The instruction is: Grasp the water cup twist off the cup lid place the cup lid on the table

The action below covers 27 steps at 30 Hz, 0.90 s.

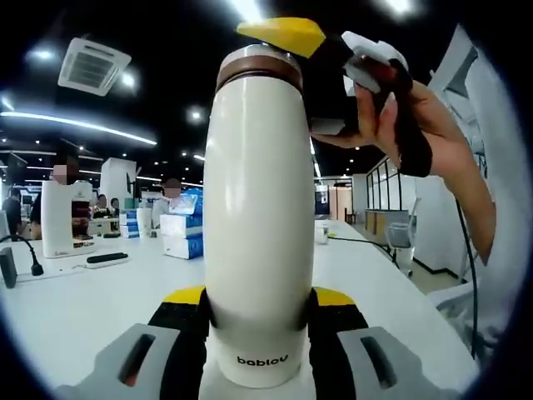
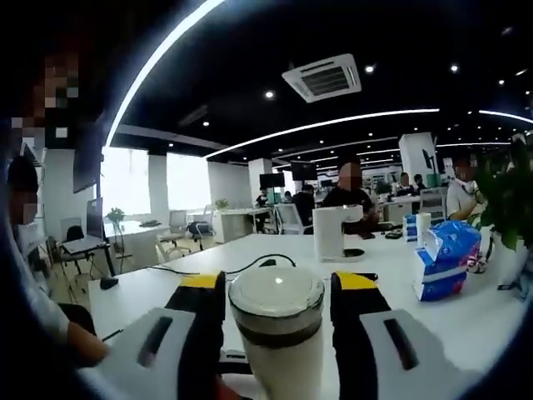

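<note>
A cream-white water cup (image 1: 258,217) marked "bablov" stands upright, and my left gripper (image 1: 258,310) is shut on its lower body. Its cup lid (image 1: 259,68) has a brown band and sits on top of the cup. My right gripper (image 1: 283,33), held by a person's hand (image 1: 400,117), comes in from the upper right with a yellow tip at the lid. In the right gripper view the cup lid (image 2: 276,302) lies between the two jaws of my right gripper (image 2: 280,282), which press its sides. The cup's base is hidden.
A long white table (image 1: 75,292) carries a power strip (image 1: 107,259), blue tissue packs (image 2: 445,258), a white appliance (image 2: 335,233) and a black cable (image 2: 250,265). Several people sit at desks behind. A green plant (image 2: 504,196) stands at the right.
</note>
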Motion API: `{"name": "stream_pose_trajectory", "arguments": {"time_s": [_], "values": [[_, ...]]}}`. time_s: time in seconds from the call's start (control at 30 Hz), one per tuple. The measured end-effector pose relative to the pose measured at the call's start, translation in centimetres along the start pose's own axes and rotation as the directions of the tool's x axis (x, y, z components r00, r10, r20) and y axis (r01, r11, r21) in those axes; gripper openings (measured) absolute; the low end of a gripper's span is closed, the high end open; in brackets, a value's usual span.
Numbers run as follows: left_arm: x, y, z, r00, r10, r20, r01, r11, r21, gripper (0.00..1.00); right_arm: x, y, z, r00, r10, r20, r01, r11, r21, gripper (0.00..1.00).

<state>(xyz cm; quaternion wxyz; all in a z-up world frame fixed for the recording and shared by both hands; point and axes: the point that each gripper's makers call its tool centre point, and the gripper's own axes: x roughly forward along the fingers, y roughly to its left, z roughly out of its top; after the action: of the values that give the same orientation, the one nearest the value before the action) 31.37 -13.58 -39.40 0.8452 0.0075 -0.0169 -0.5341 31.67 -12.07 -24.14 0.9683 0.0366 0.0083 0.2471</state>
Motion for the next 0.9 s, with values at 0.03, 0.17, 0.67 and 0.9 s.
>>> {"name": "stream_pose_trajectory", "arguments": {"time_s": [0.03,0.17,0.67,0.9], "values": [[0.0,0.0,0.0,1.0,0.0,0.0,0.0,1.0,0.001,0.48,0.0,0.0,0.0,1.0,0.003,-0.003,-0.003,1.0,-0.001,0.51],[0.0,-0.1,0.0,1.0,-0.002,0.001,0.002,1.0,0.001,0.48,0.0,0.0,0.2,1.0,0.02,-0.001,-0.02,1.0,0.015,0.48],[0.0,-0.4,0.0,1.0,-0.003,0.001,0.003,1.0,-0.001,0.48,0.2,1.0,-0.4,0.962,0.258,-0.084,-0.26,0.965,-0.018,0.47],[-0.1,-0.3,0.0,1.0,-0.003,0.0,0.003,1.0,-0.001,0.48,0.0,1.7,-0.7,0.89,0.418,-0.18,-0.437,0.896,-0.082,0.46]]}}
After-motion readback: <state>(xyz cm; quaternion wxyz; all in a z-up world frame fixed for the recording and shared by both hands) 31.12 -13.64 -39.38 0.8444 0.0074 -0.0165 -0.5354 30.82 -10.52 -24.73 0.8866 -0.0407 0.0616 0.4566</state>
